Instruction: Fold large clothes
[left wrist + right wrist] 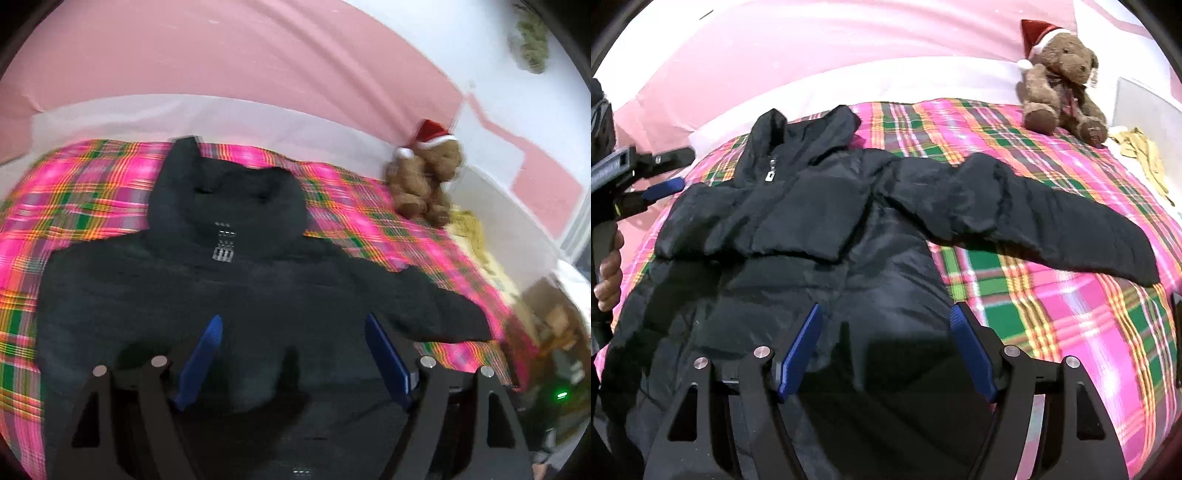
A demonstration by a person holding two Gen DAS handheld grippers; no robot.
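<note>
Black jacket [820, 221] lies flat on plaid blanket [1052, 306]; teddy bear [1063, 92] at 1 o'clock. Left gripper [293, 325] and right gripper [886, 314]: jaws spread, pinching nothing.

Both grippers are showing the same build: the left gripper [293, 328] and right gripper [886, 317] are wearing ribbed blue pads [801, 350] on black angular fingers with triangular cut-outs, and round silver pins [701, 363] are gleaming at the linkage joints.
</note>
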